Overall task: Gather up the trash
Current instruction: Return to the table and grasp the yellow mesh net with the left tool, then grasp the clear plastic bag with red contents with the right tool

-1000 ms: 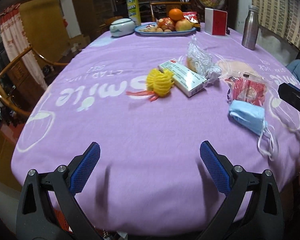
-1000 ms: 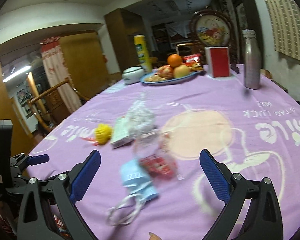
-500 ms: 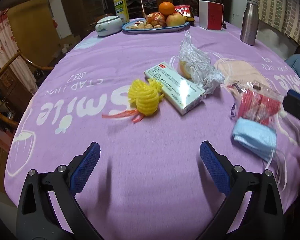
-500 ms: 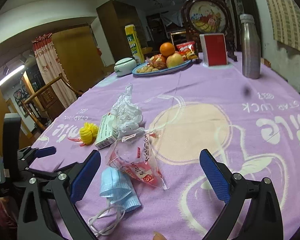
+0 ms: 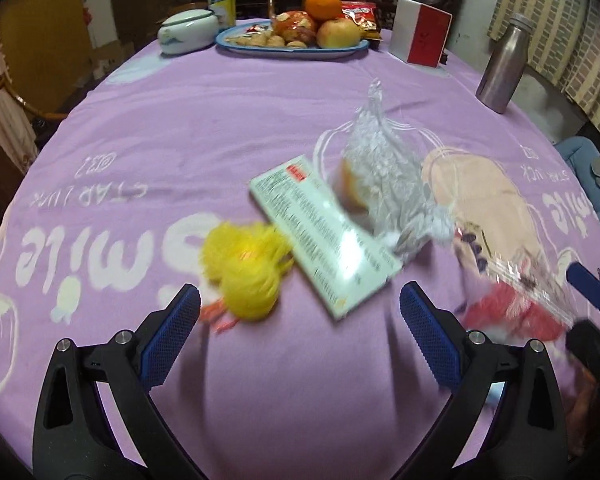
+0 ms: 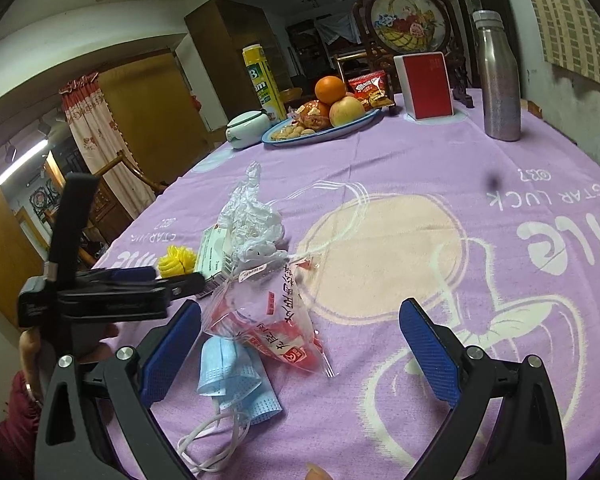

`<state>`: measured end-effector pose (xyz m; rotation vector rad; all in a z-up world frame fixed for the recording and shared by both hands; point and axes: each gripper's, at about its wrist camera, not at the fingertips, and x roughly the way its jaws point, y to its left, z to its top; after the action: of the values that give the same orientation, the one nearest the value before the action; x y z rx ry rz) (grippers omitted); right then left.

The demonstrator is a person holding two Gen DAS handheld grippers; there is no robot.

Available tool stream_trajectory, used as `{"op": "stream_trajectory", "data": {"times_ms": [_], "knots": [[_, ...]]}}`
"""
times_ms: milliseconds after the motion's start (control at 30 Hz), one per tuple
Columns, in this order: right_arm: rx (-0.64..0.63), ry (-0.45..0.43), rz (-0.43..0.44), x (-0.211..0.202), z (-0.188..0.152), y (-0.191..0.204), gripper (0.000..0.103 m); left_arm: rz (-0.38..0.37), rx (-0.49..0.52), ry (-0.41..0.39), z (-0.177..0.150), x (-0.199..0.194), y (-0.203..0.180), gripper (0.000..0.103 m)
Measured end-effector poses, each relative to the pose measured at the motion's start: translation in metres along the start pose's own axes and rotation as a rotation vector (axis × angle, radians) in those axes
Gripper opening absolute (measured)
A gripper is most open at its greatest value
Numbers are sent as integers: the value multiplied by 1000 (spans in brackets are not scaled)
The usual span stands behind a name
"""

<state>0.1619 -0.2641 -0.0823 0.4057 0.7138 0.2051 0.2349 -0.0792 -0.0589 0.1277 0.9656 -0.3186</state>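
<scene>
Filling almost all of both views, the table [image 6: 440, 168] wears a purple cloth printed with white letters. At the upper middle of the right wrist view a blue fruit plate [image 6: 324, 130] carries an orange and an apple, with a red-and-white box [image 6: 426, 86] to its right and a steel bottle [image 6: 498, 80] further right, all well apart from the trash.

Both claws are spread wide with nothing between their blue pads. The left claw [image 5: 300, 340] hangs low over the cloth at the bottom of its own view; in the right wrist view it shows side-on at the left edge. The right claw [image 6: 300, 344] sits at the bottom of its view.

The trash lies in a loose cluster at the middle of the table. In the left wrist view a white printed carton [image 5: 324, 236] lies flat at centre, just above the gap of the left claw. A crumpled clear plastic bag [image 5: 384, 176] touches its upper right edge. A clear wrapper with red print [image 6: 268, 316] lies lower left of centre in the right wrist view, beside the right claw's left pad. A blue face mask [image 6: 236, 376] lies partly under that wrapper, its white ear loops trailing toward the bottom of the frame. A yellow foam fruit net [image 5: 246, 272] touches the carton's lower left side, near the left claw's left pad.
</scene>
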Motion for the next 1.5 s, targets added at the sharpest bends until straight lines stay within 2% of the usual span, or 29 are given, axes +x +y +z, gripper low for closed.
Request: {"op": "stream_trajectory", "data": {"times_ms": [133, 233, 400, 500, 733, 800, 833, 867, 933, 1067, 1300, 1500], "knots": [[23, 10, 14, 1, 1, -3, 97, 75, -5, 0, 9, 11, 6, 96], [22, 7, 18, 1, 1, -3, 97, 78, -48, 14, 5, 9, 30, 96], [10, -1, 21, 0, 1, -1, 97, 197, -112, 5, -13, -9, 77, 96], [11, -4, 21, 1, 1, -1, 97, 185, -148, -5, -17, -15, 89, 96], [-20, -8, -7, 0, 1, 3, 97, 166, -53, -17, -6, -1, 60, 95], [-32, -7, -9, 1, 1, 5, 97, 159, -73, -38, -2, -1, 59, 86], [-36, -7, -10, 1, 1, 5, 97, 148, -83, -38, -1, 1, 60, 73], [-40, -7, -10, 1, 1, 6, 97, 125, -89, -22, 0, 5, 61, 56], [-45, -4, -13, 1, 0, 7, 97, 94, -94, 4, -1, 9, 63, 38], [-58, 6, -12, 2, 0, 9, 97, 64, -98, -40, -8, -5, 62, 34], [-115, 49, 6, 11, 2, 23, 97, 69, -76, -62, -19, -21, 61, 34], [-63, 106, 29, 32, 11, 23, 96, 52, -89, -68, -24, -27, 66, 35]]}}
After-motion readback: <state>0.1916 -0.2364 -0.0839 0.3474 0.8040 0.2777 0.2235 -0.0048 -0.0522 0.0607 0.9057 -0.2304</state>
